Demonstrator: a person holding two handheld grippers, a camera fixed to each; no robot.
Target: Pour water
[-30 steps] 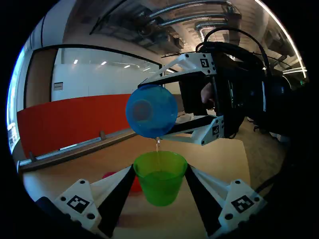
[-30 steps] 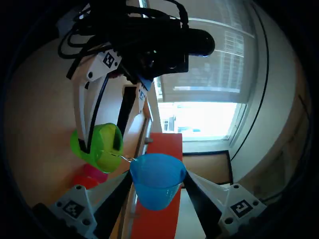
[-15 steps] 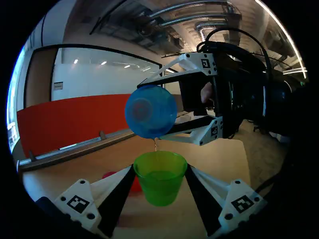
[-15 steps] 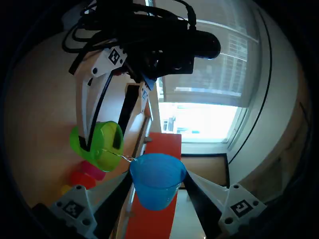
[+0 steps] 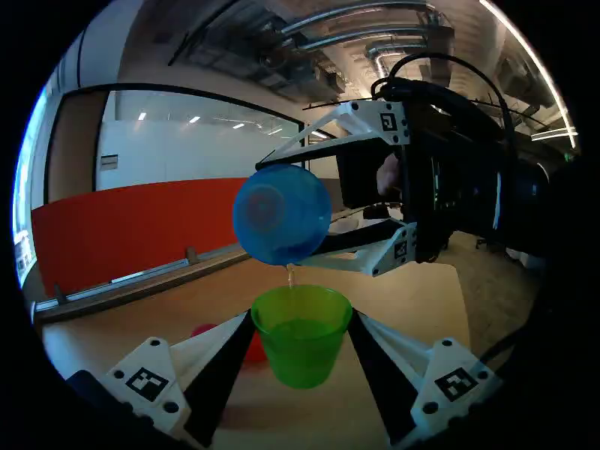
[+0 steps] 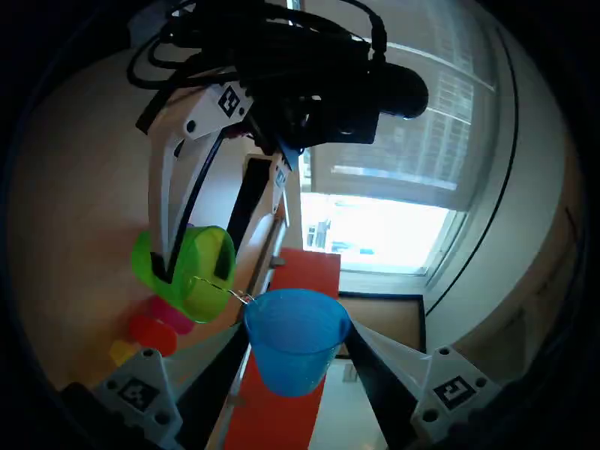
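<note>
Left claw (image 5: pixel 300 324) clamped on green cup (image 5: pixel 301 356), right claw (image 6: pixel 296 336) on tilted blue cup (image 5: pixel 281 214); light, probably squashable, best held mid-wall.

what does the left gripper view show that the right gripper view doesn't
Left gripper view: the base of the blue cup, ceiling pipes. Right gripper view: that cup's open mouth, a bright window, a yellow piece. Both: the blue cup tipped in the right gripper, a thin stream falling into the green cup in the left gripper.
</note>
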